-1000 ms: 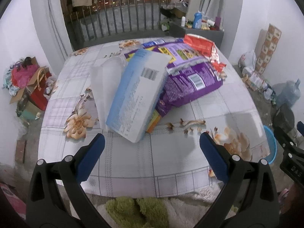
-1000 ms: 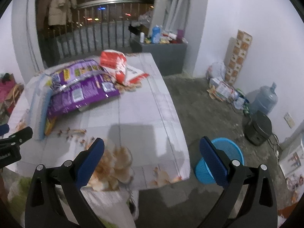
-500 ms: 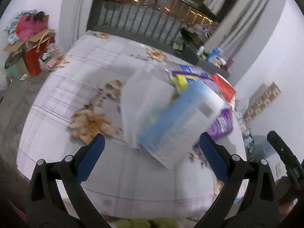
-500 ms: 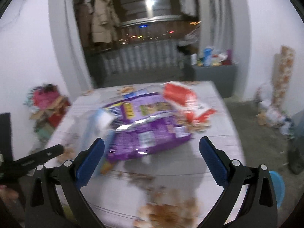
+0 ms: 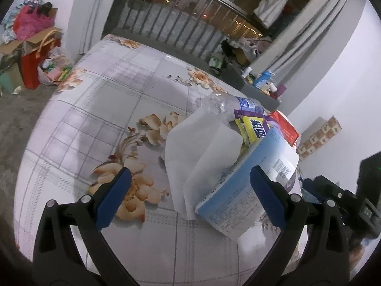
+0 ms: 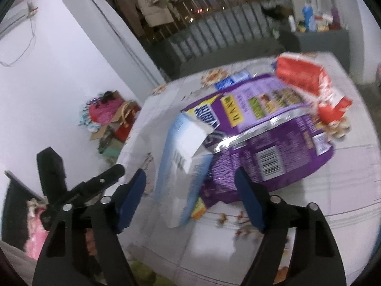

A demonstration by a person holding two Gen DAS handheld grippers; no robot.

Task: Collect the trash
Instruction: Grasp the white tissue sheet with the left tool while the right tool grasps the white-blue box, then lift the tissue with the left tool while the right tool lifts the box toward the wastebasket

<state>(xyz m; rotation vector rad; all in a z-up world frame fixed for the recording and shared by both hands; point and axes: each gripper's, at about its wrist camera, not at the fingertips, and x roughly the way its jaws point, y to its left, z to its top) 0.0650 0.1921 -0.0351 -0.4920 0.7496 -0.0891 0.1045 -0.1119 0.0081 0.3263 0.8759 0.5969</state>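
Right gripper (image 6: 190, 197) closing with nothing between its jaws, left gripper (image 5: 190, 197) spread wide and empty, both facing light blue box (image 6: 183, 178) leaning on purple bag (image 6: 273, 143) atop flowered table (image 5: 107, 109).

A table (image 5: 100, 109) under a pale checked cloth with orange flower prints carries the pile. White tissue sheets (image 5: 190, 157) lie on the cloth, a light blue flat box (image 5: 247, 190) leans on them and on a purple snack bag (image 6: 273, 138). A red bag (image 6: 307, 78) and a crushed clear bottle (image 5: 228, 103) sit at the far side, crumbs (image 6: 238, 224) scattered near.
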